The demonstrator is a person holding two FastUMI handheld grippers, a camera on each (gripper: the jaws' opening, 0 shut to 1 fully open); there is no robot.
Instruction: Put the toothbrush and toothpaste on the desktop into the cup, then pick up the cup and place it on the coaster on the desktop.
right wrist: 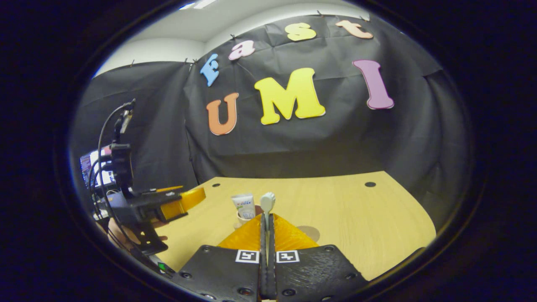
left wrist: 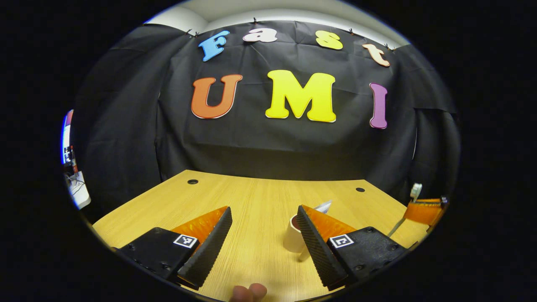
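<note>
At centre frame in the right gripper view, the white toothpaste tube stands in the pale round cup on the wooden bench. The right gripper jaws clamp the white toothbrush, raised near the cup; the round tan coaster sits beside it. The left gripper jaws gape, low in the left gripper view. Brush-drop and cup move look pending.

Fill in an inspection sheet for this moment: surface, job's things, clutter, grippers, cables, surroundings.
Surface: wooden desktop with round holes near its far edge.
Job's things: toothpaste stands in the cup; toothbrush held upright, head up; coaster flat on the desktop, bare.
Clutter: nothing seen.
Grippers: left gripper open, cup just beyond its right finger; right gripper shut on the toothbrush.
Cables: black cables loop over the left gripper in the right gripper view.
Surroundings: black cloth wall; a screen at the left.
</note>
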